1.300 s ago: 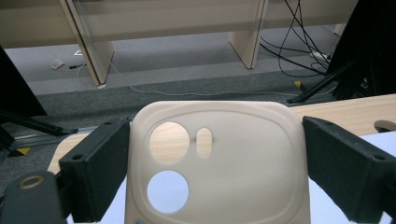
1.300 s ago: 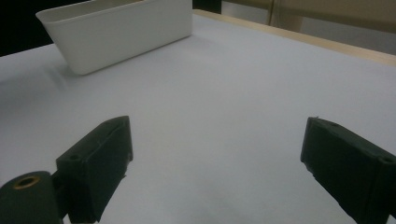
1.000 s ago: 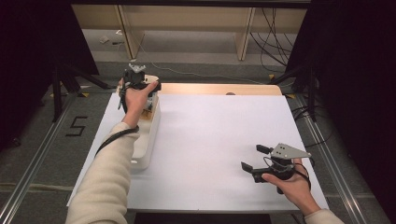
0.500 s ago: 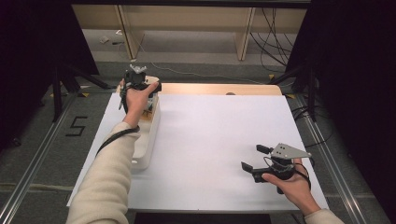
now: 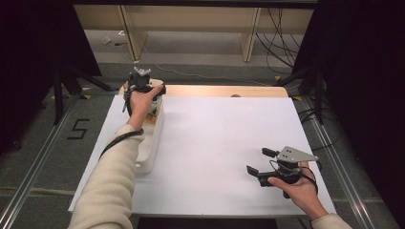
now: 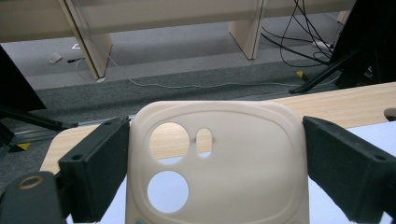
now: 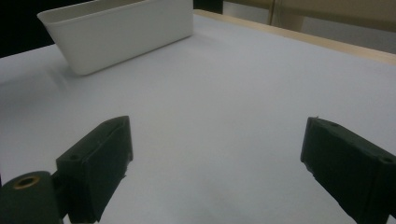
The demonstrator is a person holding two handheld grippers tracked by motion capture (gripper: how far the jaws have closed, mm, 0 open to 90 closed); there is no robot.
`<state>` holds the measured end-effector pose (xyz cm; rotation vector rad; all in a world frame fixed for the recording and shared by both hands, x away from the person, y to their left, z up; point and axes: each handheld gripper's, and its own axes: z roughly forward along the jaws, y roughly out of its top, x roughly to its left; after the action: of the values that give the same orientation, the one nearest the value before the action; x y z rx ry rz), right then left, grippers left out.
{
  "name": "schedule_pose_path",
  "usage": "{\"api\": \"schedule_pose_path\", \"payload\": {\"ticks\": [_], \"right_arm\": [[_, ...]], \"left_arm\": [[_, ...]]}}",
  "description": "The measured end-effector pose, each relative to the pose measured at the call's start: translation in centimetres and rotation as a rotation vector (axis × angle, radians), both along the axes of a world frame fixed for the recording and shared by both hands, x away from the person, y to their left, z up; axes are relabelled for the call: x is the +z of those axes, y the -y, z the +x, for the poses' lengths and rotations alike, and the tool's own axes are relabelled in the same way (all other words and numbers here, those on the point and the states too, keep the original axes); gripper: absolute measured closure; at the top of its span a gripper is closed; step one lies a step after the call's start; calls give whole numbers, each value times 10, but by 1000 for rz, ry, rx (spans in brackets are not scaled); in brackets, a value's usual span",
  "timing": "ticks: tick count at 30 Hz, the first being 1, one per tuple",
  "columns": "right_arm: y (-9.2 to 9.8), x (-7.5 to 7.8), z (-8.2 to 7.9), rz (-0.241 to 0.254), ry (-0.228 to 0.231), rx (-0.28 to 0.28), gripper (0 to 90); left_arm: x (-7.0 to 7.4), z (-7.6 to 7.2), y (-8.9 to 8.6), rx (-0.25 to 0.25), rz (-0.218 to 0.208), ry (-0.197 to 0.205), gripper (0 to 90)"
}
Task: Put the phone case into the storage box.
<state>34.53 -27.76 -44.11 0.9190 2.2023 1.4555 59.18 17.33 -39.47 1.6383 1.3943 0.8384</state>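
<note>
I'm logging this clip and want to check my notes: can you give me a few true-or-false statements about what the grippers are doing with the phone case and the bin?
1. The left gripper grips a cream phone case between its jaws. True.
2. The right gripper holds a second case. False: its jaws stand wide apart with nothing between them, over bare white table.
3. The white bin sits at the table's left side. True.
4. The case has no openings. False: it shows three camera cut-outs.
</note>
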Motion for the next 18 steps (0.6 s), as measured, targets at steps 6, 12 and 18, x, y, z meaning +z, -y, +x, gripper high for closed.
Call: {"api": "schedule_pose_path", "payload": {"ticks": [6,12,18], "right_arm": [[0,0,0,0,0,0,100],[0,0,0,-1,1,1,100],[0,0,0,-2,-1,1,100]], "left_arm": [[-1,1,0,-1,0,-2,104],[-2,1,0,-3,2,-2,104],[-2,1,1,-4,7,-4,103]]}}
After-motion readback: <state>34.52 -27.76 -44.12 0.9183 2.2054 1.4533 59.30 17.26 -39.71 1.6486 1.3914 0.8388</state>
